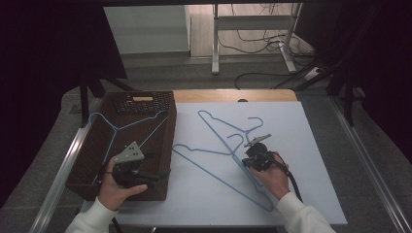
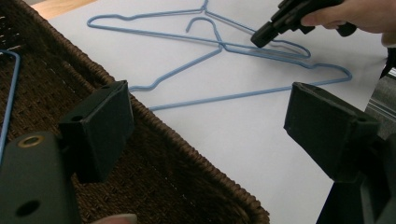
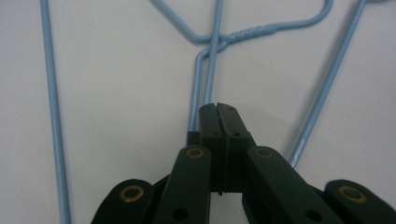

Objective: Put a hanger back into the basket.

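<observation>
Surface: white tabletop (image 1: 301, 160), wicker basket (image 1: 82, 167) at left.
Room: grey floor, cables far behind.
Hangers: blue hangers (image 1: 214, 150) at centre.
Left gripper (image 1: 145, 167): jaws wide apart, empty, over the basket.
Right gripper (image 1: 248, 160): clamped on a hanger wire.

high: overhead, facing forward | gripper views: close, sharing hangers (image 2: 219, 46)

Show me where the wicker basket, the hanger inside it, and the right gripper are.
wicker basket (image 1: 167, 145): high view, right rim.
hanger inside the basket (image 1: 112, 129): high view, neck where its wires meet.
right gripper (image 3: 217, 108): right gripper view, tips of the closed jaws.
</observation>
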Available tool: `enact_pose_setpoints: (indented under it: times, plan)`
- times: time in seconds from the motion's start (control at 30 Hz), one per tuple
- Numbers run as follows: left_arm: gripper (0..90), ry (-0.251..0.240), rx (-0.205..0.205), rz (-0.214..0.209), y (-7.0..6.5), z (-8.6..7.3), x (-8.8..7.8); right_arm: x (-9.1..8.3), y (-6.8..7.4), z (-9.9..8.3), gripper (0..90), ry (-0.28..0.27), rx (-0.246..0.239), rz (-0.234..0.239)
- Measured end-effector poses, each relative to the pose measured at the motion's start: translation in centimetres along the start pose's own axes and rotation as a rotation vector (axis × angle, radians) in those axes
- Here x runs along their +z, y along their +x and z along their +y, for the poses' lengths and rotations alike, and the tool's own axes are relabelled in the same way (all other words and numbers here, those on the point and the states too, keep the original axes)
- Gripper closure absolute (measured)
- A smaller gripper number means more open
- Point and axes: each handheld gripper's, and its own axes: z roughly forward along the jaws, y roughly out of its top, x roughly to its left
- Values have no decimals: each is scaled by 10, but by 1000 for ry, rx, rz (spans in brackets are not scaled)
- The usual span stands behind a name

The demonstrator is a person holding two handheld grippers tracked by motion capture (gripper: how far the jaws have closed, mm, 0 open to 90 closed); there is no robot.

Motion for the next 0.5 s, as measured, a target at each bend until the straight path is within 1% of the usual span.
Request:
enact_pose_setpoints:
  times: [0.13, 0.2, 0.3, 0.37, 0.5]
  plan:
    - [156, -1, -1, 2, 0, 0, -1, -4, 0, -9, 900, 23, 4, 4]
    - [156, -2, 1, 2, 0, 0, -1, -7, -1, -16, 900, 34, 14, 0]
    - [156, -3, 4, 1, -1, 1, -1, -15, -3, -27, 900, 52, 28, -11]
    - [156, -3, 5, 0, -2, 1, -1, -22, -3, -34, 900, 64, 26, -17]
    - [156, 1, 2, 1, -1, 1, 1, -30, -2, -49, 900, 84, 33, -6]
